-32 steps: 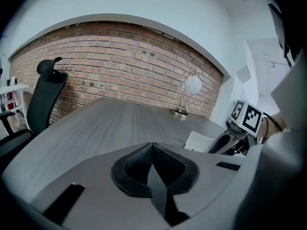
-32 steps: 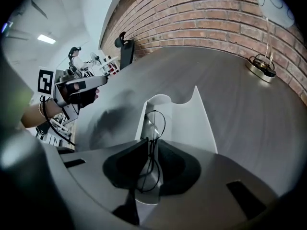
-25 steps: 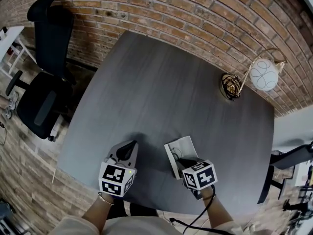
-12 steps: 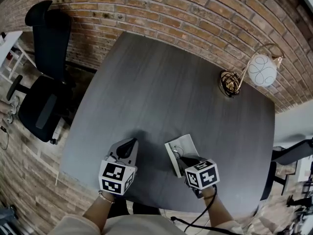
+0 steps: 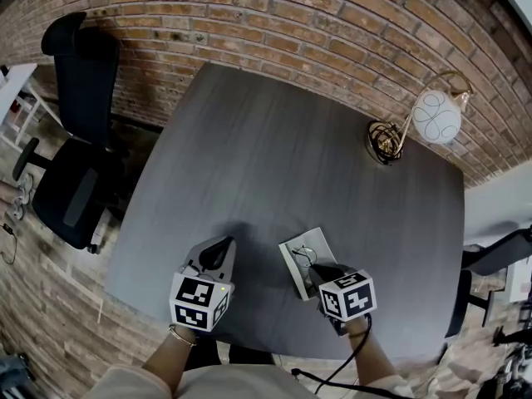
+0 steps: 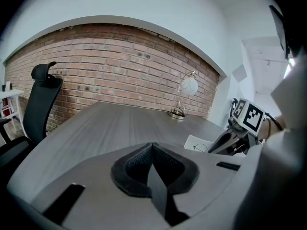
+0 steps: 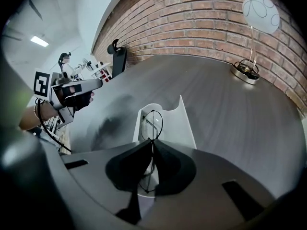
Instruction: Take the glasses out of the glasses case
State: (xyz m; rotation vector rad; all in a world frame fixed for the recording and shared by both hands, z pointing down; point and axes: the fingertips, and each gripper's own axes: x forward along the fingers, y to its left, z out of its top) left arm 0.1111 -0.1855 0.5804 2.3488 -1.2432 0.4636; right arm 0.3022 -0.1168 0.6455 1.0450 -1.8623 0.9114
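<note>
A white glasses case [image 5: 313,242] lies open near the front edge of the dark grey table [image 5: 274,156]. Thin black wire-frame glasses [image 7: 152,122] stand over the case [image 7: 168,123], one round lens showing beyond the jaws. My right gripper [image 7: 150,143] is shut on the glasses at the middle of the frame; in the head view it [image 5: 318,273] sits at the case's near end. My left gripper [image 5: 218,252] rests to the left of the case, apart from it, with its jaws [image 6: 152,147] shut on nothing.
A globe lamp [image 5: 435,116] with a brass wire base [image 5: 384,140] stands at the table's far right by the brick wall. A black office chair [image 5: 75,140] is off the table's left side. The table's front edge runs just under both grippers.
The right gripper has shifted slightly right and toward me, still holding the glasses over the case. The left gripper has stayed where it was.
</note>
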